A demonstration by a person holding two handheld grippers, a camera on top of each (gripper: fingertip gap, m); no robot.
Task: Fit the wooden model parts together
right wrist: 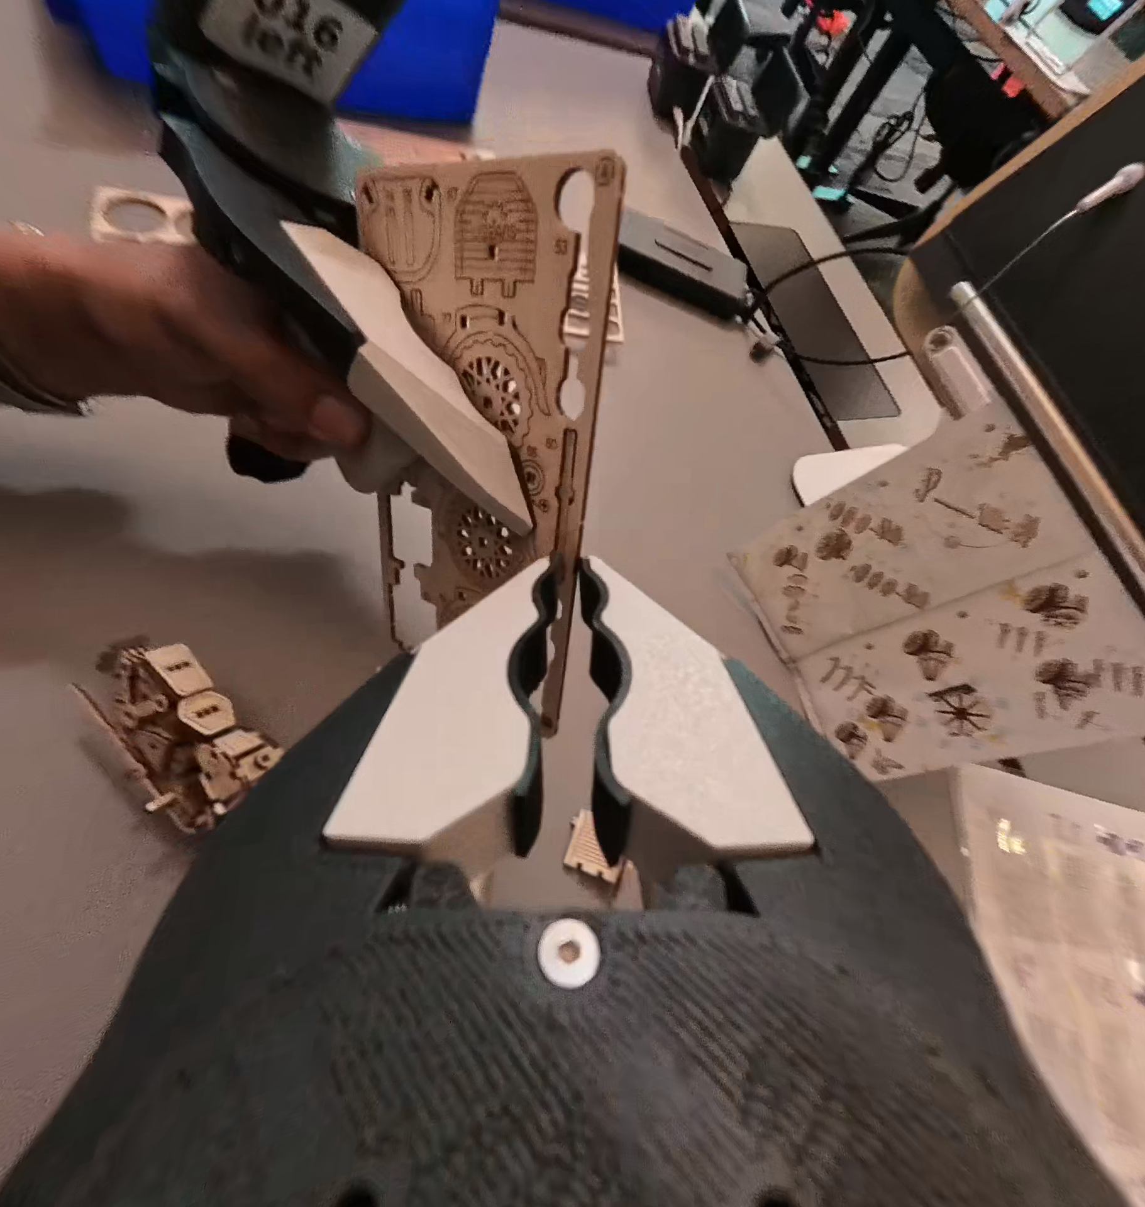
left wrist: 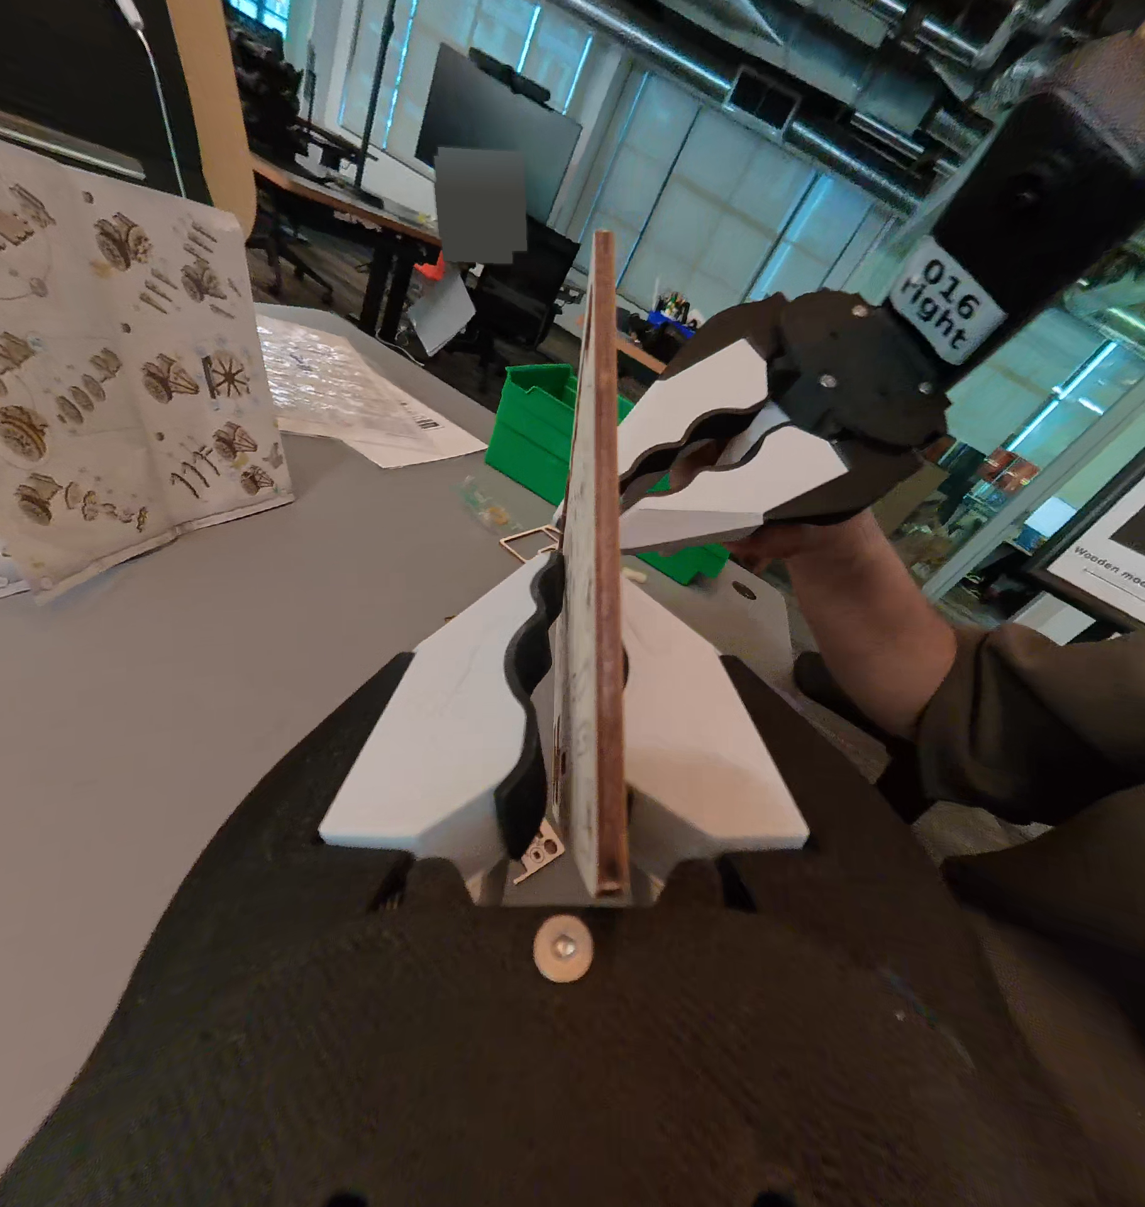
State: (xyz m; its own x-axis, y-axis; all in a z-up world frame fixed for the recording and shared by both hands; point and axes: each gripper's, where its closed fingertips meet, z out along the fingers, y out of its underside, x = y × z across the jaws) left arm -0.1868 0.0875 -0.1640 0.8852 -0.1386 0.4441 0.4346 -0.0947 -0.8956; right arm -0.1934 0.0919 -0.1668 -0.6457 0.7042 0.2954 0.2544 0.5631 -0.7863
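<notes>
Wooden sheet (right wrist: 491, 313), engraved with numbered parts, sits pinched in your left gripper (left wrist: 582, 575); right gripper (right wrist: 566, 568), labelled, slightly spread around its thin strip (right wrist: 566, 588).

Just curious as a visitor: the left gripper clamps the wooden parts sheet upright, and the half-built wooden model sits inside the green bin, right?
Not quite. The left gripper does clamp the wooden parts sheet upright, but the half-built wooden model lies on the grey table, as the right wrist view shows.
</notes>
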